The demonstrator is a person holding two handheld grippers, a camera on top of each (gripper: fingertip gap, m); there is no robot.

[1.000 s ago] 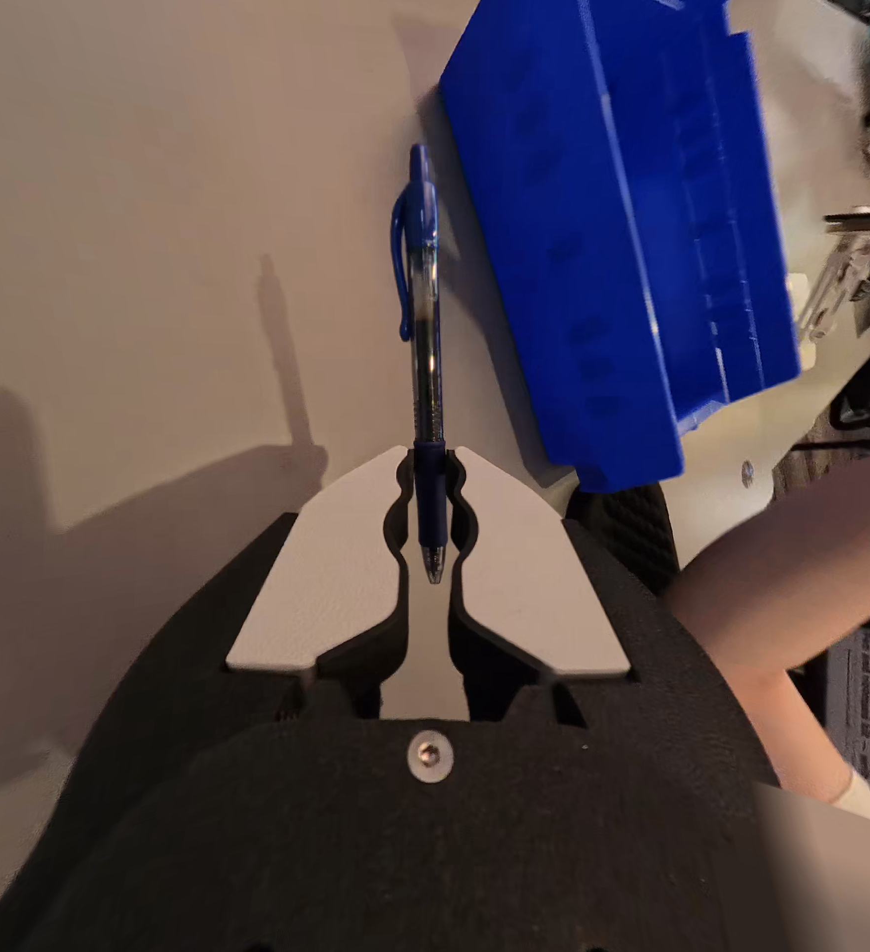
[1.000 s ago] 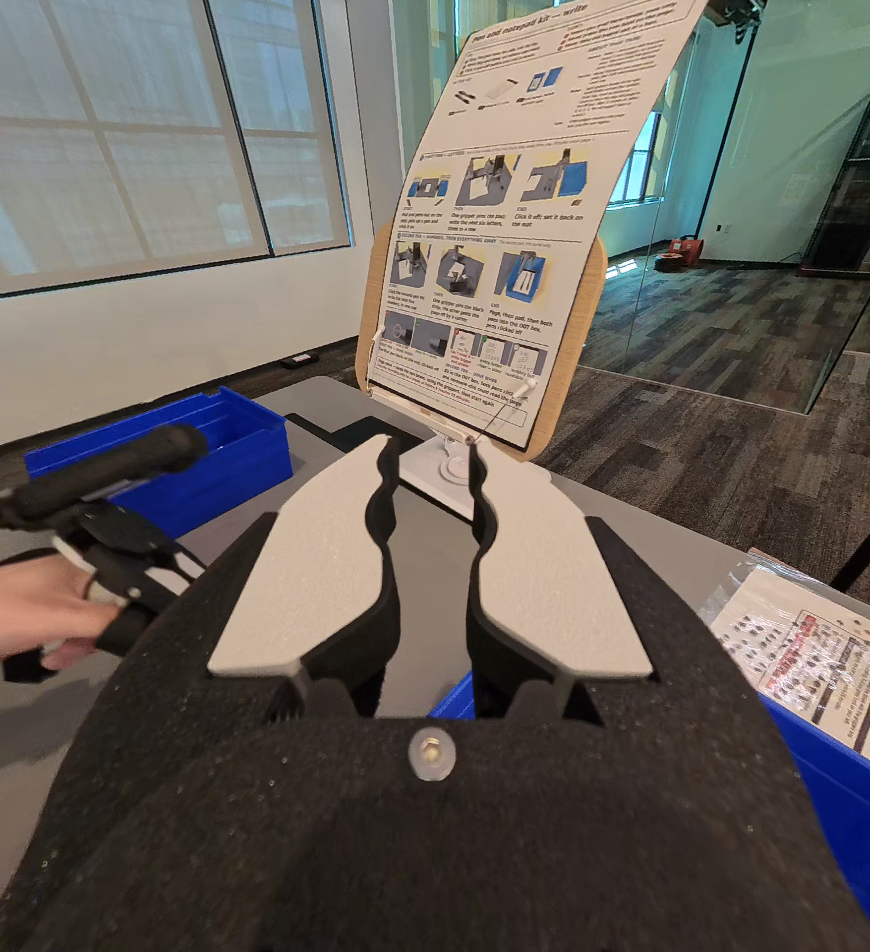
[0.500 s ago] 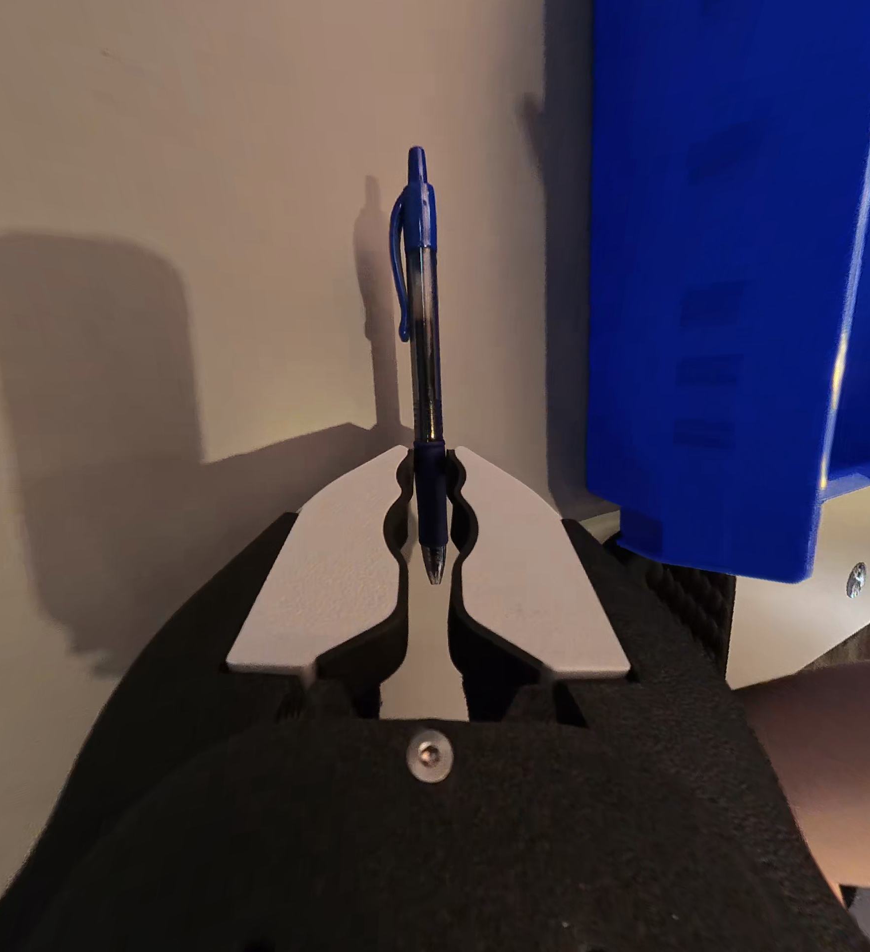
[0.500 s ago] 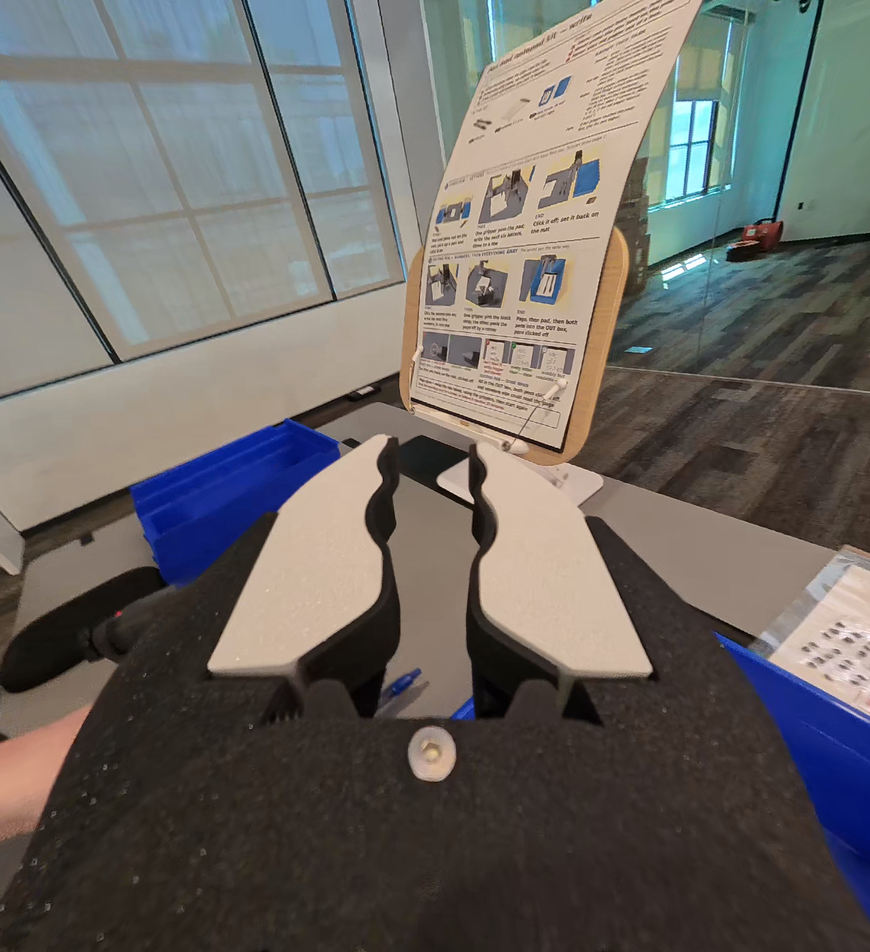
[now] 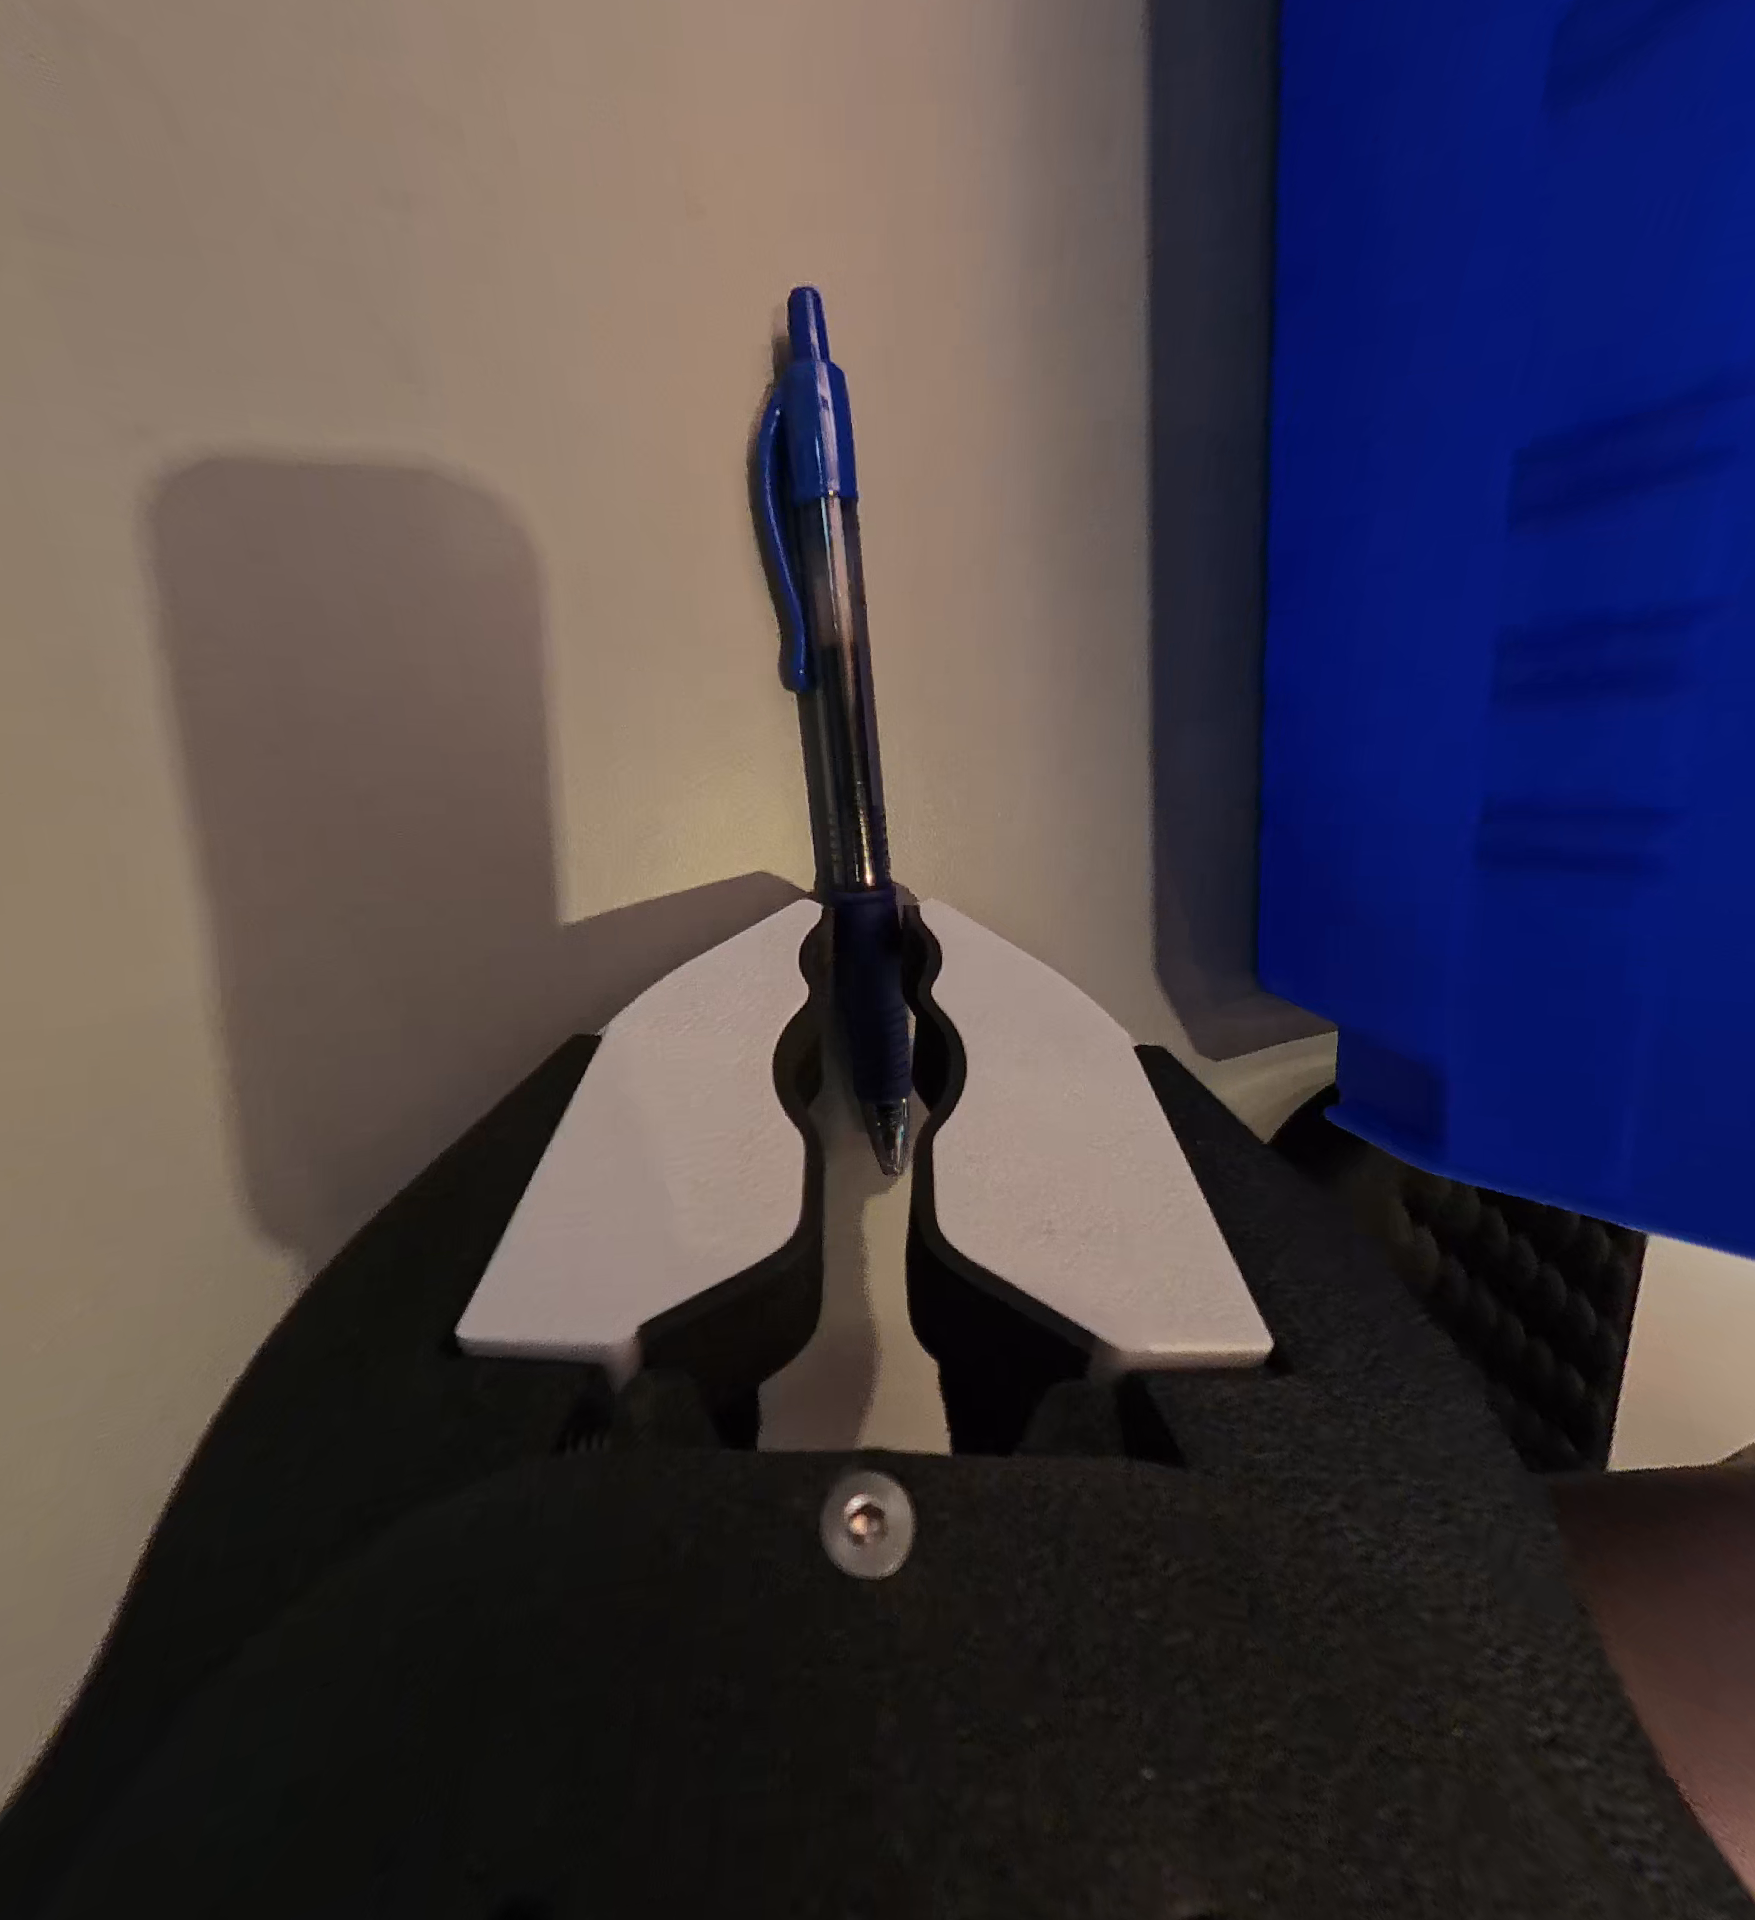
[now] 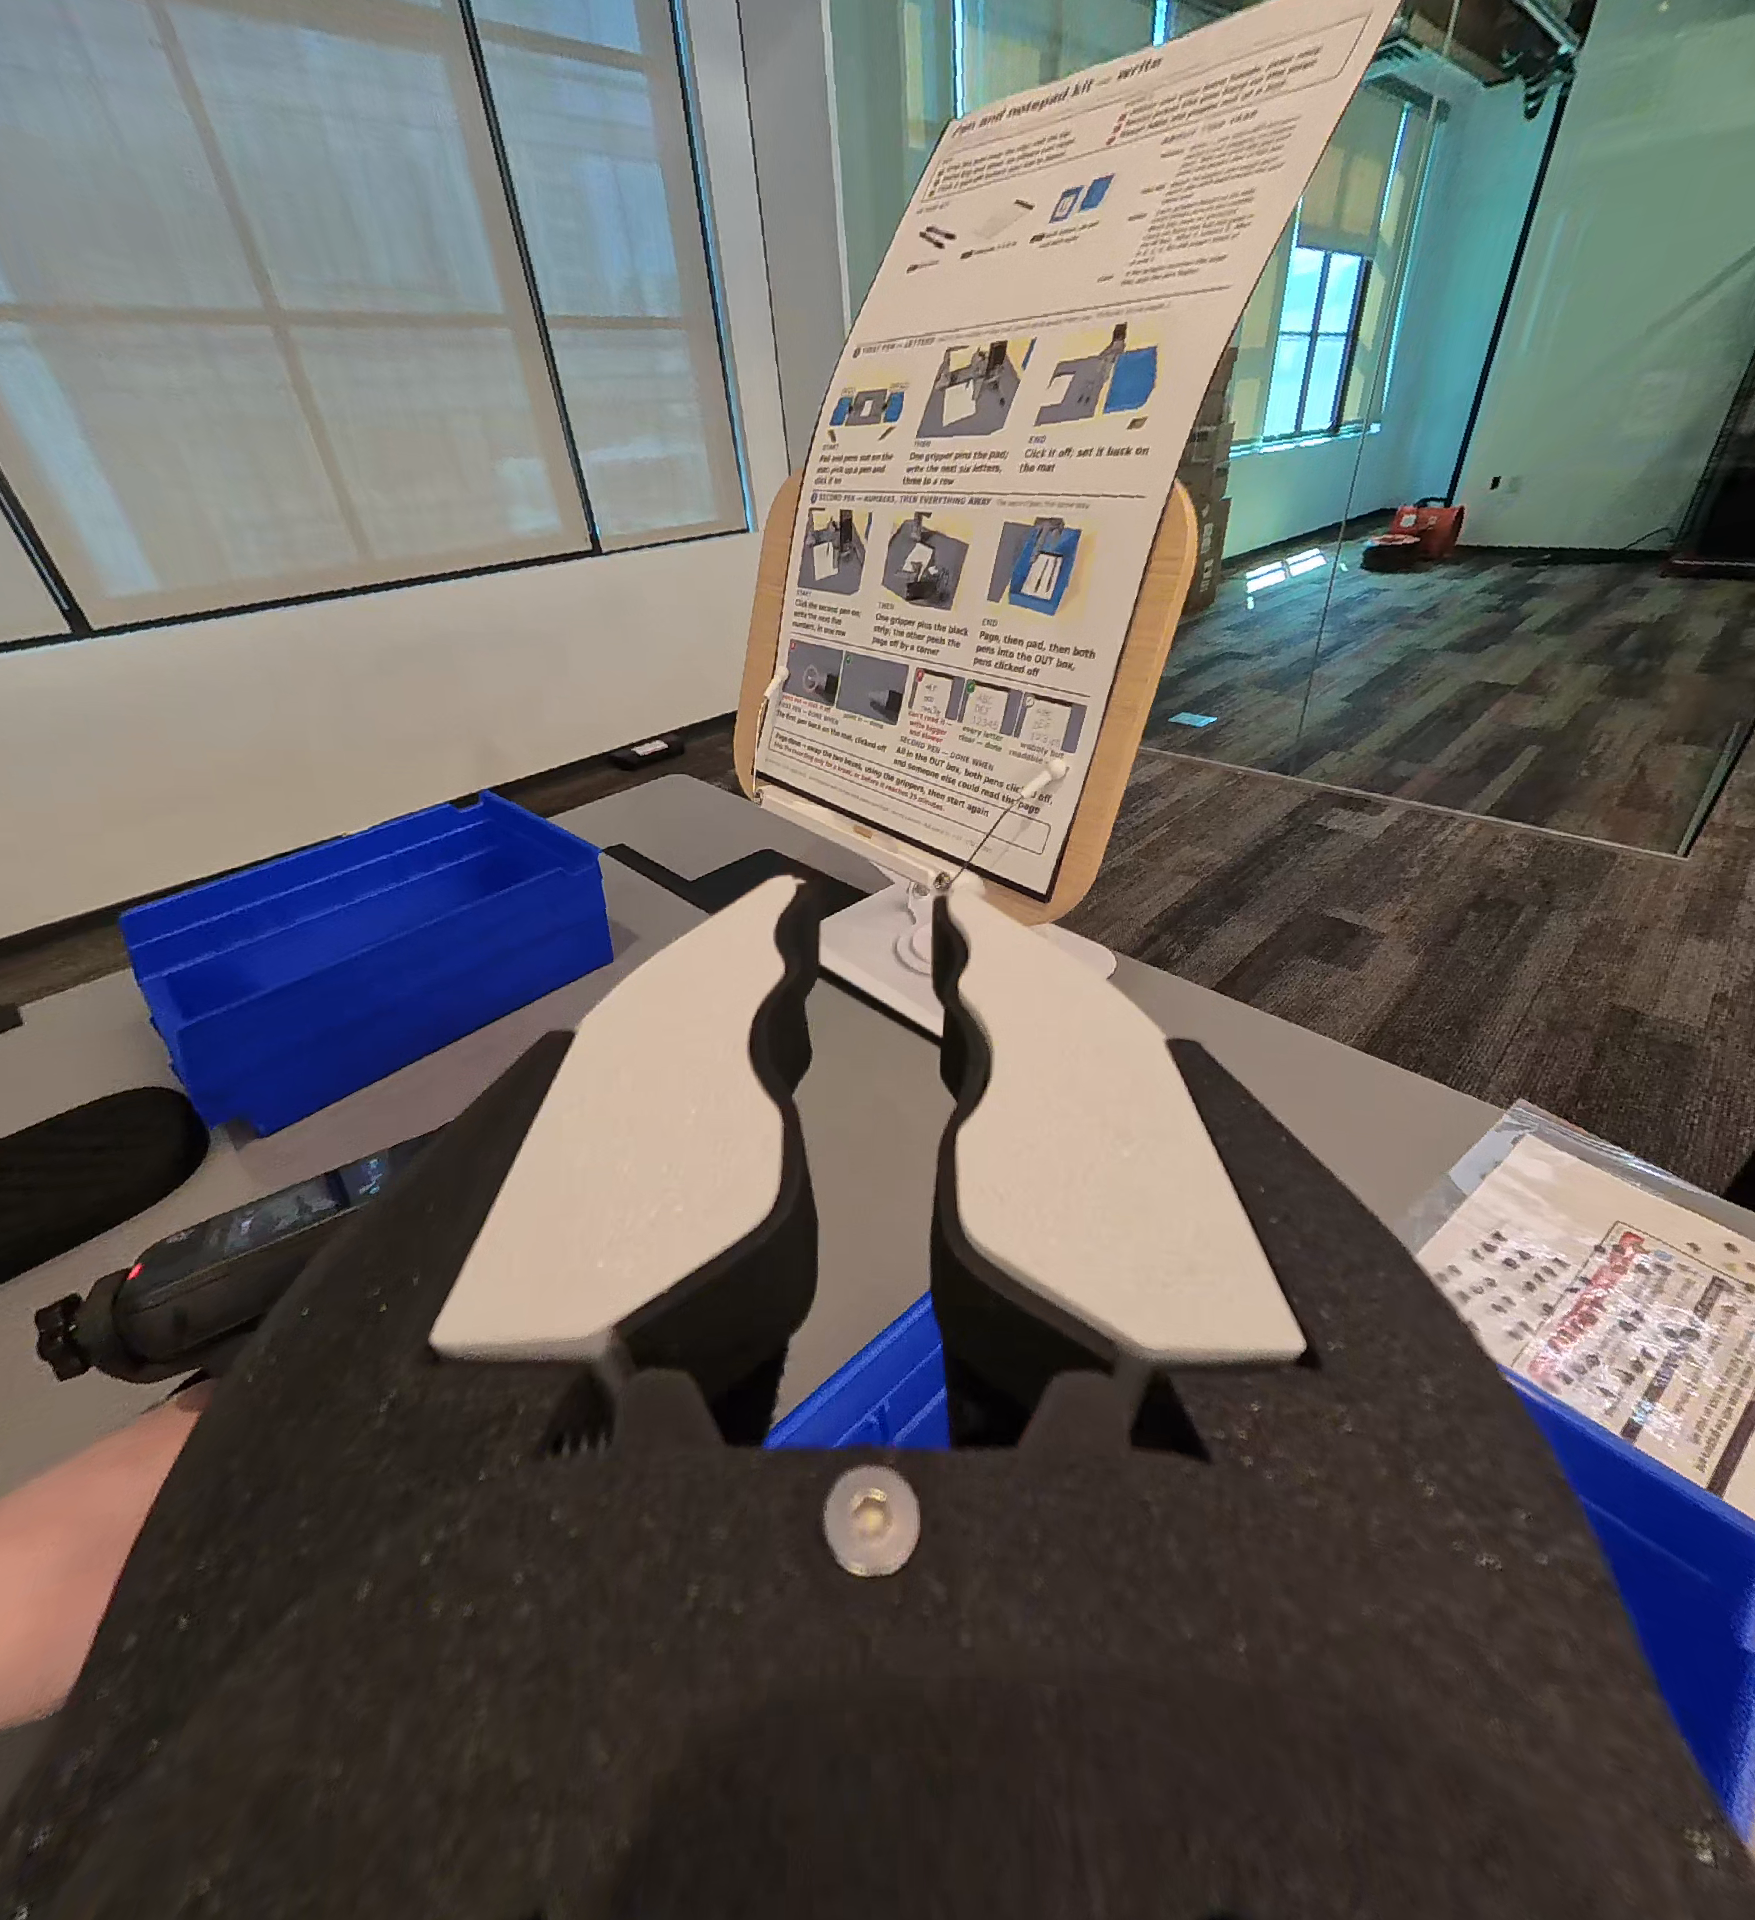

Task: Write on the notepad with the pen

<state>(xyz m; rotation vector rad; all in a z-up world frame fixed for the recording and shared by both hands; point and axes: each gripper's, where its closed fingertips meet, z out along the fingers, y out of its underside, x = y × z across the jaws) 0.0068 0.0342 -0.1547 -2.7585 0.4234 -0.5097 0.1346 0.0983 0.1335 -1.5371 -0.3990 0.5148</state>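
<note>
My left gripper [image 5: 862, 904] is shut on a blue click pen [image 5: 837, 623], gripping its dark rubber grip. The pen's tip points back at the camera and leans slightly right. Its clicker end points away at the pale table [image 5: 333, 312], and its shadow meets it there. My right gripper [image 6: 868, 894] is open and empty, held high above the table. The left gripper's black body [image 6: 177, 1288] shows low at the left of the right wrist view. No notepad shows in either view.
A blue bin [image 5: 1527, 520] stands close to the right of the pen, with a black mat [image 5: 1517, 1299] below it. In the right wrist view an instruction sheet [image 6: 1008, 499] stands on a wooden stand, with a blue bin [image 6: 364, 966] at left and another [image 6: 1662, 1538] just below right.
The left gripper has come closer to the table, and the pen's shadow now meets the clicker. The blue bin slid right in its view. The pen leans a little more in the jaws.
</note>
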